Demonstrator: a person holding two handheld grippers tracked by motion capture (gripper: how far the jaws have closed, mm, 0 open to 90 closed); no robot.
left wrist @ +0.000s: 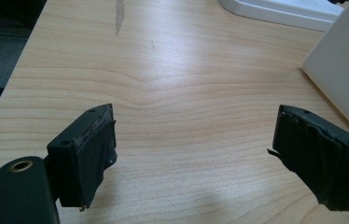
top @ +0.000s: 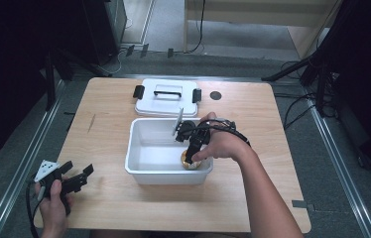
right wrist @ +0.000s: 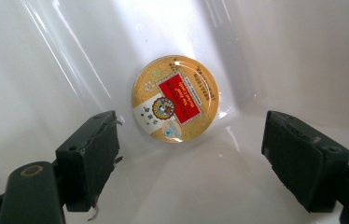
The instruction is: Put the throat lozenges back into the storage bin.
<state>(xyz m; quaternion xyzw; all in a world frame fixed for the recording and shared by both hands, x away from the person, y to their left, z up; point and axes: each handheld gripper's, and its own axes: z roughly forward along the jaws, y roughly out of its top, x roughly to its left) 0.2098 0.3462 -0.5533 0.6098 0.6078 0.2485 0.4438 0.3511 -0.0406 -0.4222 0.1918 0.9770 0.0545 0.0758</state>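
One white bin (top: 146, 148), open-topped, mid-table; contents: one round gold tin (right wrist: 175, 98) with red label, flat in the near right corner. Right gripper (top: 192, 151) inside bin, jaws spread wide either side of the tin, clear of it. Bin lid (top: 166, 101) just behind. Left gripper (top: 77, 179) over bare wooden table (left wrist: 172, 70), jaws wide, empty.

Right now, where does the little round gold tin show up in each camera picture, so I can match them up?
High view: the gold tin lies in the white bin's near right corner, under the right gripper.
Left gripper view: not in it; the white bin shows at the right edge.
Right gripper view: centre, on the bin floor beyond the open fingers.
Shared landmark: the white bin.
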